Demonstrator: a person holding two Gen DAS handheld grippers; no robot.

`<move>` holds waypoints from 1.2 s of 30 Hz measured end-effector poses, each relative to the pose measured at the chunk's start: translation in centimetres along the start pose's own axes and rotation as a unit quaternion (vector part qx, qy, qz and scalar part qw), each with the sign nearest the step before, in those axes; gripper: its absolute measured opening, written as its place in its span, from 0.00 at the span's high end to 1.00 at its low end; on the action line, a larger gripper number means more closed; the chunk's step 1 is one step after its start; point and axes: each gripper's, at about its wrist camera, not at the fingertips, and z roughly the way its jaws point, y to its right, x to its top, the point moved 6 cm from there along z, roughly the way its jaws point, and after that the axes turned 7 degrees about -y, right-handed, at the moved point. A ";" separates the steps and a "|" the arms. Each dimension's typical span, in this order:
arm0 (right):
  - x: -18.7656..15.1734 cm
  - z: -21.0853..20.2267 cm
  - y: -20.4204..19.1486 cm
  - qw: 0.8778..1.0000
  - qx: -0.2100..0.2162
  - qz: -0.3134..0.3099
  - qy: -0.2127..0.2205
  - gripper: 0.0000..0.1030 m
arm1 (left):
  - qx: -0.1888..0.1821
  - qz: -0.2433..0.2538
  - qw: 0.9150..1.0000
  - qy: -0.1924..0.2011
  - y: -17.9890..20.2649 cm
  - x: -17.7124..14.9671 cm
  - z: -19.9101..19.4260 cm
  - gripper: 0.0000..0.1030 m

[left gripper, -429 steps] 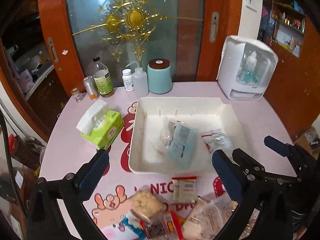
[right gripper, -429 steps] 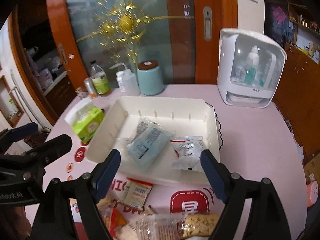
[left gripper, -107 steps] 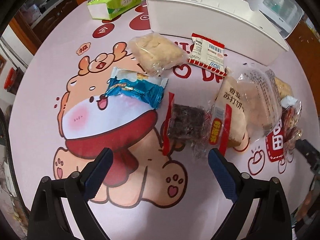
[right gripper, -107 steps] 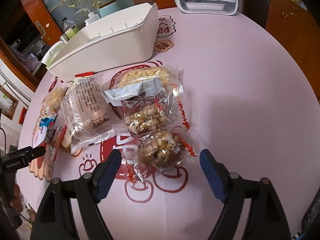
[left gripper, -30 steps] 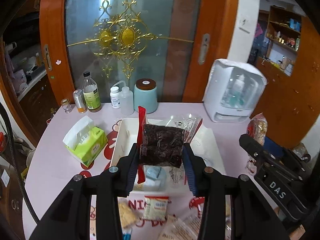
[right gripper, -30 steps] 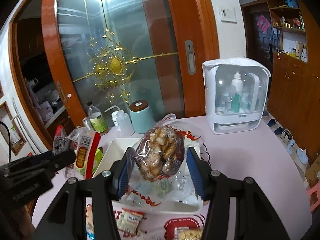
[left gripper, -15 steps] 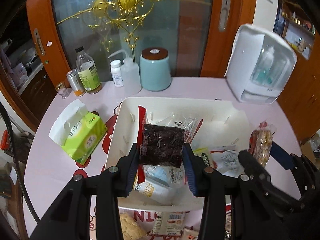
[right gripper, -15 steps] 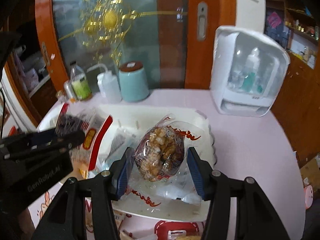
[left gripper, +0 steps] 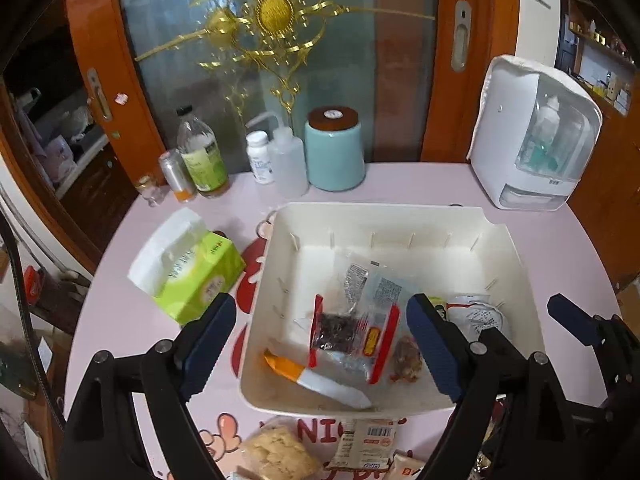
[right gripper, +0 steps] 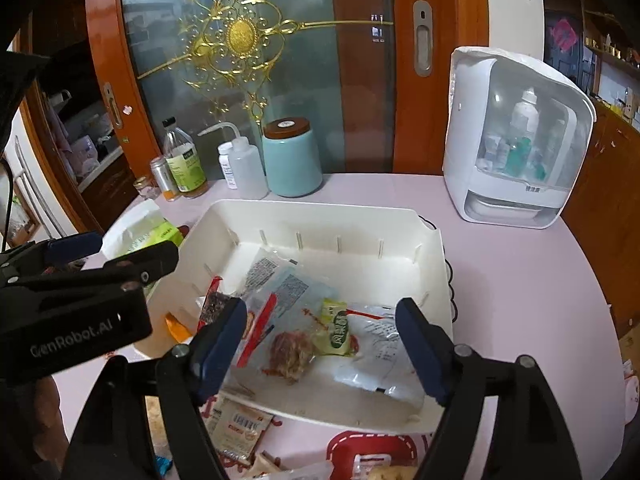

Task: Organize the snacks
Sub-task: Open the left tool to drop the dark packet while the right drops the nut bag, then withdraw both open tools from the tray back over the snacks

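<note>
A white bin stands mid-table with several snack packs in it. The dark snack pack with red edges lies inside it, next to the clear bag of brown clusters. My left gripper hangs over the bin's front, its jaws opening, nothing pressed between its blue pads. My right gripper hovers over the bin's near right part, jaws opening too, the cluster bag lying free below. An orange-and-white pack lies at the bin's front.
A green tissue pack sits left of the bin. Bottles, a can and a teal canister line the back edge; a white dispenser stands at back right. More snack packs lie on the pink tablecloth before the bin.
Both grippers sank toward the bin and their jaws spread. The dark red-edged pack left the left gripper and the cluster bag left the right one; both now lie in the bin.
</note>
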 end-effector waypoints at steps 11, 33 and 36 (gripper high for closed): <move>-1.5 -4.4 -1.1 1.000 0.023 -0.001 0.017 0.25 | -0.006 -0.032 0.999 0.036 -1.8 -1.5 -6.3 0.16; -5.1 -15.4 -0.9 0.996 0.026 -0.007 0.085 0.25 | 0.000 -0.035 0.994 0.102 -1.4 -7.3 -18.8 0.15; -5.7 -16.2 -0.7 0.996 0.023 -0.011 0.087 0.25 | -0.001 -0.032 0.994 0.101 -1.0 -8.3 -19.7 0.15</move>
